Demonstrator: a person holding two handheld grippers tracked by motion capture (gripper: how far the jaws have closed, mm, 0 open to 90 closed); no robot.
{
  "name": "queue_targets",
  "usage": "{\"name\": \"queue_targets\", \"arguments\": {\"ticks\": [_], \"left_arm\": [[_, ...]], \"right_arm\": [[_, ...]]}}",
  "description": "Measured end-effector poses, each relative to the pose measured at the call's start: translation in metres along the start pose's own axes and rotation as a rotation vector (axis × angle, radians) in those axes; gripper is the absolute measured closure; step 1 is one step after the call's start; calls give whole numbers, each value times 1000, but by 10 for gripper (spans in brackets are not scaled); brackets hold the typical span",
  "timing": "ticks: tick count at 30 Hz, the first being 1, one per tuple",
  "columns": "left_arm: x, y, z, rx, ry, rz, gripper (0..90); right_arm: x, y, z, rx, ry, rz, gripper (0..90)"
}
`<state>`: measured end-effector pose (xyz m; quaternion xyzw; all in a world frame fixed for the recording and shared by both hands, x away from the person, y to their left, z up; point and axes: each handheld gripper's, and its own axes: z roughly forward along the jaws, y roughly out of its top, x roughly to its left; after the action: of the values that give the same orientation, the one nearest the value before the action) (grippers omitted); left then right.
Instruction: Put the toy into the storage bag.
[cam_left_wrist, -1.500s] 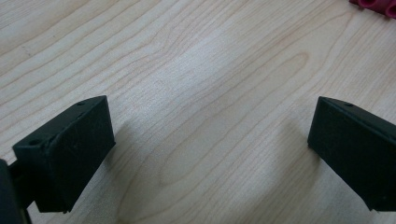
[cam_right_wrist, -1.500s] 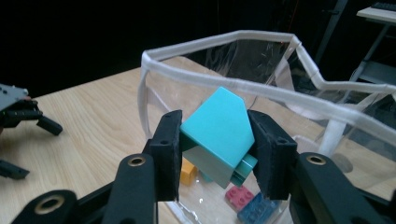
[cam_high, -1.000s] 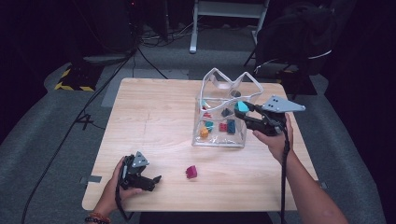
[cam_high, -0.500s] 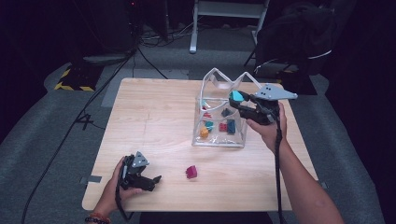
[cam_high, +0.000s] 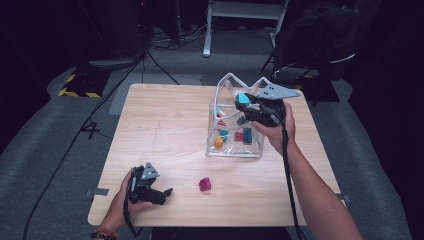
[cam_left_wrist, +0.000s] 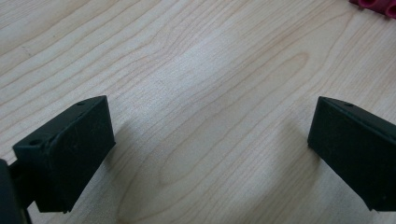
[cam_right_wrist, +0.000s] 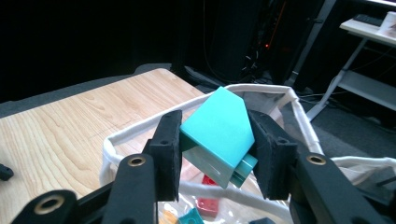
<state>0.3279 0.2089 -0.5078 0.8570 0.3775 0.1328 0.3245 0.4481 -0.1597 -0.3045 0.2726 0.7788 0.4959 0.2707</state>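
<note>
Now, with your right hand-held gripper clamped on the teal block, centre it over the clear bag's white rim before releasing; left hand-held gripper rests apart.

Left gripper jaws wide apart, right gripper jaws clamped.
</note>
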Motion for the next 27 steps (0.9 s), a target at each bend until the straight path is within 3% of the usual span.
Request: {"name": "queue_targets", "arguments": {"ticks": [5,13,16,27], "left_arm": [[0,0,0,-3,0,-1,7],[0,0,0,-2,1,-2,7],[0,0,0,-2,1,-2,7],[-1,-1,0,-5,0,-10,7]], "right_arm": [[0,2,12,25,-17,-11,579],[-8,1,27,71,-37,18,579],[-12,0,30,73,-36,38,579],[-15,-1,36,98,-55,33,576]]}}
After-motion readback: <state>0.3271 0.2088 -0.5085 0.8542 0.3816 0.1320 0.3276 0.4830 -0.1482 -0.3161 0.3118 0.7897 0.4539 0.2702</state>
